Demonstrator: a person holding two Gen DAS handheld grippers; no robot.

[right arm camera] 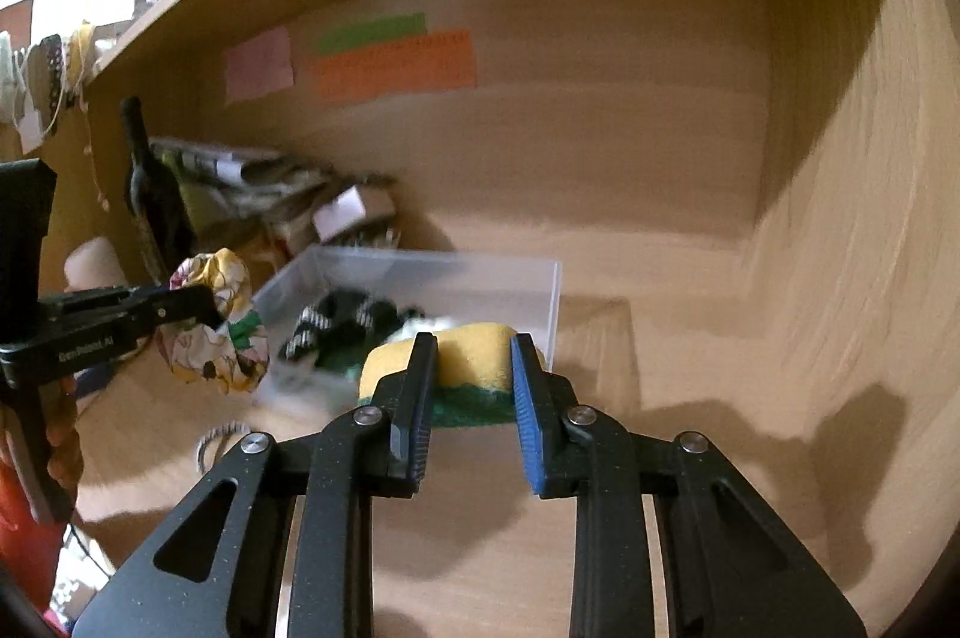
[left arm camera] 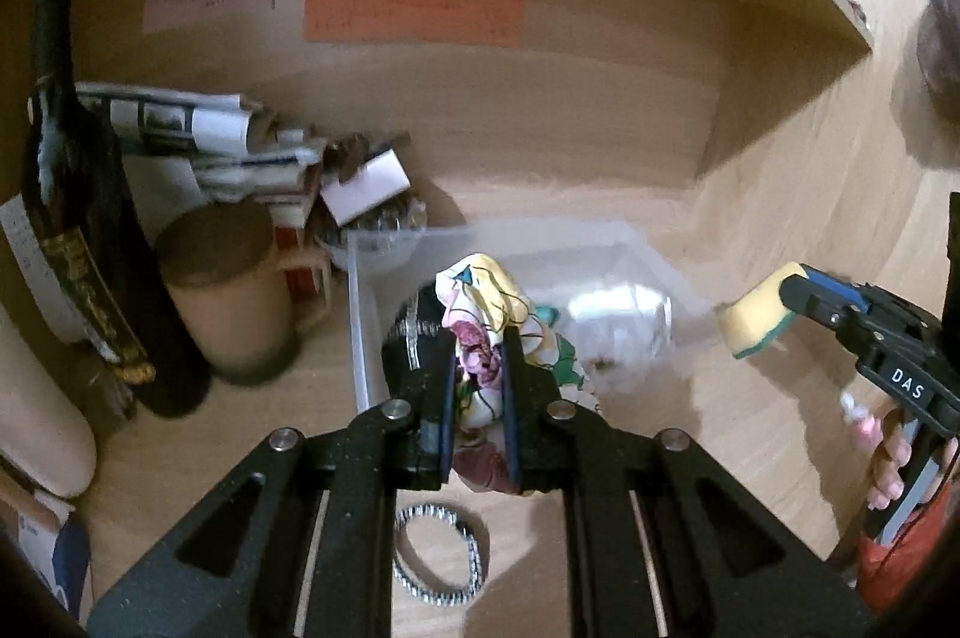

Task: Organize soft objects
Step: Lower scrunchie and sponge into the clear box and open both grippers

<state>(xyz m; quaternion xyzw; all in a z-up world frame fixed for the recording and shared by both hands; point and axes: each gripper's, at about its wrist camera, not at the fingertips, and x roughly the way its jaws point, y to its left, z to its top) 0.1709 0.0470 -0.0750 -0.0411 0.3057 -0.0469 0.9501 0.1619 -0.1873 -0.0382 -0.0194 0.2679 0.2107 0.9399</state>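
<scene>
Left tongs (left arm camera: 478, 386) grip a floral scrunchie (left arm camera: 486, 314), held above the clear plastic bin's (right arm camera: 555, 290) near-left corner. Right tongs (right arm camera: 471, 398) clamp a yellow-green sponge (right arm camera: 468, 356) above the bin's near edge.

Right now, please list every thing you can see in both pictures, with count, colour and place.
floral cloth: 1, yellow, pink, green; held over the bin's left edge
sponge: 1, yellow with green base; held near the bin's right wall
clear bin: 1, transparent; desk centre
striped fabric: 1, black and white; inside bin
bracelet: 1, silver; desk, in front of the bin
mug: 1, beige; left of bin
bottle: 1, dark; far left
paper notes: 3, pink, green, orange; back wall
left gripper: black, shut on cloth
right gripper: black and blue, shut on sponge
</scene>
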